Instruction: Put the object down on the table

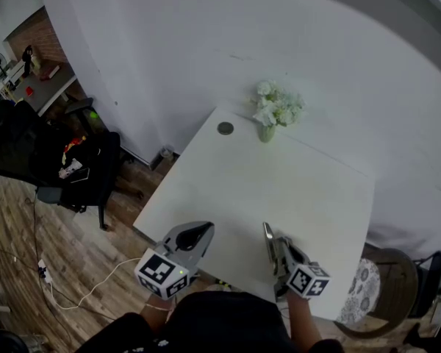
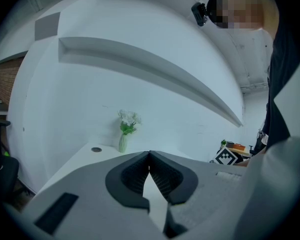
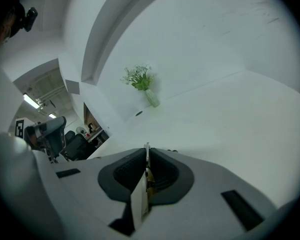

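Observation:
A thin, flat, pale object (image 3: 139,196) stands on edge between the pads of my right gripper (image 3: 147,153), which is shut on it. In the head view the object (image 1: 267,232) sticks up from the right gripper (image 1: 272,244), above the near edge of the white table (image 1: 279,186). My left gripper (image 1: 203,232) hovers at the table's near left edge. In the left gripper view its jaws (image 2: 149,155) meet at the tips with nothing between them.
A vase of white flowers (image 1: 275,111) and a round cable grommet (image 1: 225,129) sit at the table's far side by the white wall. A black office chair (image 1: 70,168) stands on the wooden floor to the left. A round stool (image 1: 386,279) is at the right.

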The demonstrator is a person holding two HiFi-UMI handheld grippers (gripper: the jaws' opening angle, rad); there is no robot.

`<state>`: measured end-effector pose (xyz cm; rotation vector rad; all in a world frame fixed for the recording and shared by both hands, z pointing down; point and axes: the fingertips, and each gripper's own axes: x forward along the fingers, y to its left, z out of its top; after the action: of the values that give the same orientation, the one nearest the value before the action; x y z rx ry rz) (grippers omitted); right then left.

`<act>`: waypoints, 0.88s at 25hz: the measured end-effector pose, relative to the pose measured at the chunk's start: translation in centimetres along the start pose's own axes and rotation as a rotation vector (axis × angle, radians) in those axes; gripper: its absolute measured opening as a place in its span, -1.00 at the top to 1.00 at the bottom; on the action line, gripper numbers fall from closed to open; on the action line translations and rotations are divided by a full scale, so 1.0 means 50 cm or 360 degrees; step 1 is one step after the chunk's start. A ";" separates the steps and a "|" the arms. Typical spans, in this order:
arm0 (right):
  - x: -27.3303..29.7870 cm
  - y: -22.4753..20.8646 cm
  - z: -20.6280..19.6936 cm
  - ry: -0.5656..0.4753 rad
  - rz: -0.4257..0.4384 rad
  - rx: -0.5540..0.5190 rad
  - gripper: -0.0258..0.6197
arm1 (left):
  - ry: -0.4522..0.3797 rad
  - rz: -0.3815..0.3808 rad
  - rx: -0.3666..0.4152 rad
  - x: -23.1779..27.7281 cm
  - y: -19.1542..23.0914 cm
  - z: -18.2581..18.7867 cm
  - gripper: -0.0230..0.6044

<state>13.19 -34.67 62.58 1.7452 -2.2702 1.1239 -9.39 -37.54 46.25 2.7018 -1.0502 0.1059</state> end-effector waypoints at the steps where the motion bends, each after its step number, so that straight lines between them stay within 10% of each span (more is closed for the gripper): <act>1: 0.000 -0.004 -0.003 0.0004 -0.0003 0.0013 0.83 | -0.0001 -0.0001 0.0002 0.000 -0.002 0.001 0.93; 22: 0.000 -0.012 0.007 0.0007 -0.0094 -0.0054 0.60 | 0.0001 -0.0011 -0.0001 0.002 -0.016 -0.003 0.93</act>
<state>13.81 -34.90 62.62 1.7832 -2.2062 1.0711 -8.77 -37.02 46.25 2.7048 -1.0402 0.1050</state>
